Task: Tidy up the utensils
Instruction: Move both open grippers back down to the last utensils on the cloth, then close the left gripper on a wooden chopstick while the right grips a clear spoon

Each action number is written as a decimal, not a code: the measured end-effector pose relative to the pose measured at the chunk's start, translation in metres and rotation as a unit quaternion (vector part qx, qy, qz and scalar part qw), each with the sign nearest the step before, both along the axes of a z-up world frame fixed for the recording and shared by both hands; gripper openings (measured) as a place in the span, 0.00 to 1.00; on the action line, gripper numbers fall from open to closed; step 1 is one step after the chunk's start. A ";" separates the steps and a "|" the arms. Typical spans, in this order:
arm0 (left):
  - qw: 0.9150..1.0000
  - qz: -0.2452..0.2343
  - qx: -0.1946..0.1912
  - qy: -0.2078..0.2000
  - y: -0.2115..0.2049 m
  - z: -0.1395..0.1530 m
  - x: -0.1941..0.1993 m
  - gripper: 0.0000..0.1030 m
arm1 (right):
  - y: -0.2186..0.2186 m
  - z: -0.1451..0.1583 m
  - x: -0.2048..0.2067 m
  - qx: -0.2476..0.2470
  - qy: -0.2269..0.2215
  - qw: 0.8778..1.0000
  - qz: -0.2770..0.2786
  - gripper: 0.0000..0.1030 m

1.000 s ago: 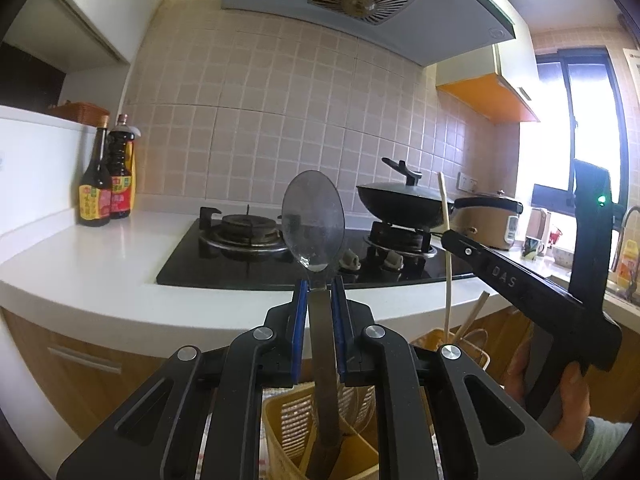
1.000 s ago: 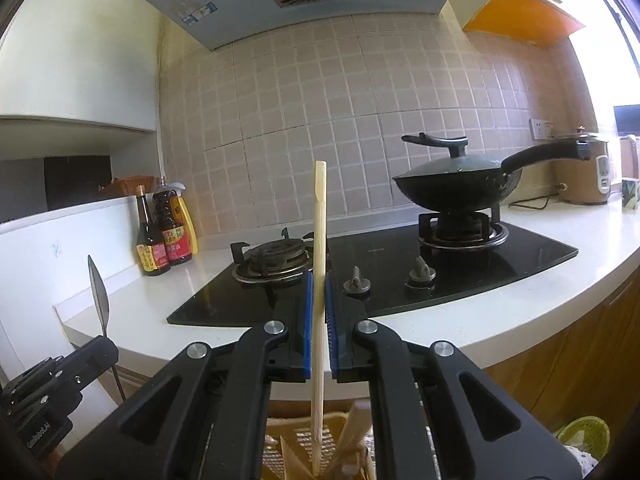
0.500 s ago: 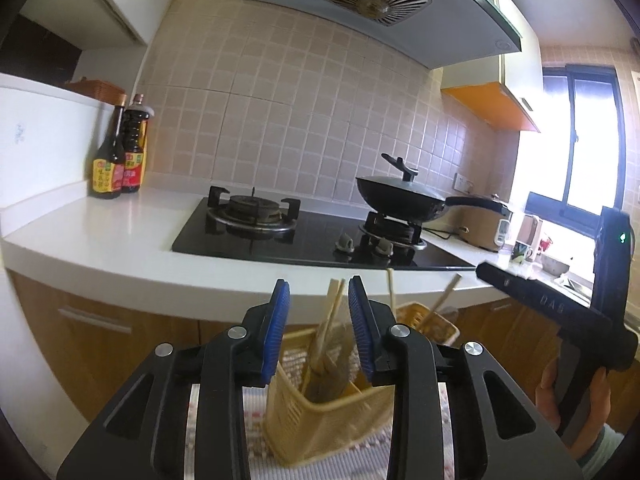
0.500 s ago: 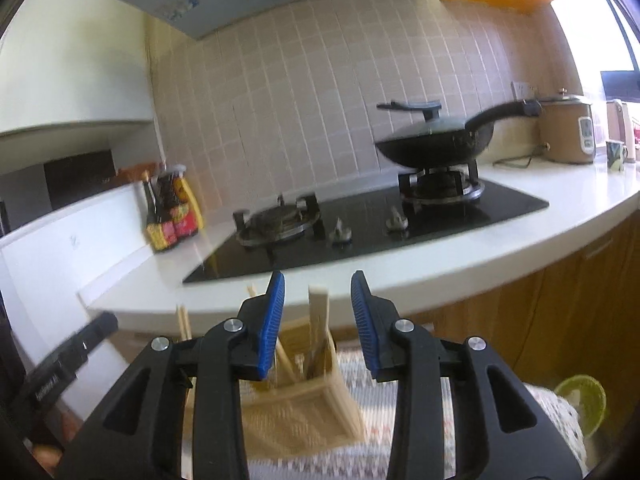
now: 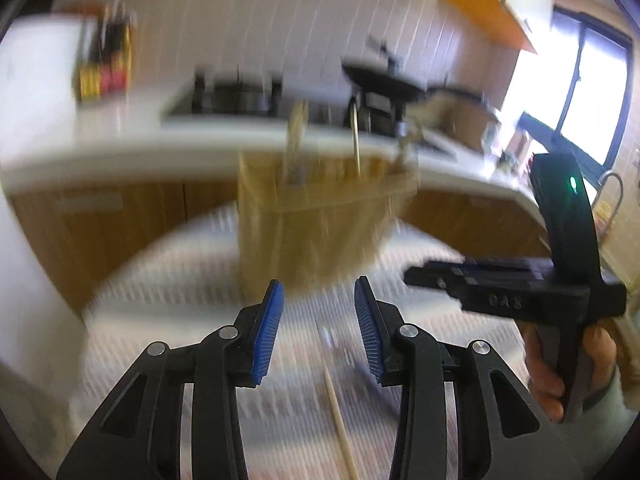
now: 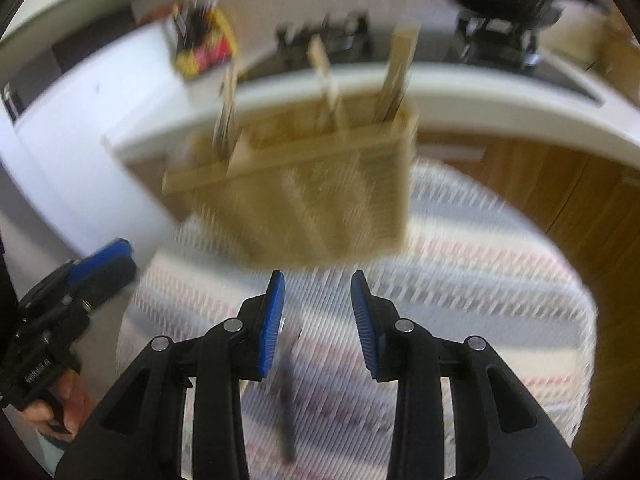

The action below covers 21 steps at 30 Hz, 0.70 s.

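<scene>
Fingers on both grippers – left (image 5: 319,328), right (image 6: 317,322) – are spread apart and hold nothing. One chopstick (image 5: 340,424) lies on the mat below the left gripper, pointing away from it – the left one is nearer.

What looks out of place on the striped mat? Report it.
Two utensils lie loose on the striped woven mat, outside the yellow slatted plastic utensil holder: a pale wooden chopstick beneath the open left gripper, and a dark-handled utensil, too blurred to identify, beneath the open right gripper.
</scene>
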<state>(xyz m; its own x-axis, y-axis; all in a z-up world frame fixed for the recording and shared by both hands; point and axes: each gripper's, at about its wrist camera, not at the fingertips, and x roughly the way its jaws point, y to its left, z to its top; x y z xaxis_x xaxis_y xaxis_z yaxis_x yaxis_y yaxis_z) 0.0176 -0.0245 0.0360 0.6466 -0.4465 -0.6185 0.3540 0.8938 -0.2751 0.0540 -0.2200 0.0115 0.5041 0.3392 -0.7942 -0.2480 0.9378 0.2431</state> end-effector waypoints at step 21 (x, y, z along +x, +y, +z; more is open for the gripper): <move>0.971 -0.069 0.142 0.178 -0.052 -0.093 -0.030 0.19 | 0.075 -0.084 -0.003 -0.087 0.130 0.986 0.052 0.16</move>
<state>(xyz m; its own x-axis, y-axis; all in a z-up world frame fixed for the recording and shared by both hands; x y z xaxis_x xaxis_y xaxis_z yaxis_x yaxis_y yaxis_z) -0.0119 -0.0766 -0.0567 0.3159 -0.2925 -0.9026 0.4038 0.9023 -0.1511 0.0512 -0.1451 -0.0722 0.2452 0.2258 -0.9428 -0.2950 0.9438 0.1493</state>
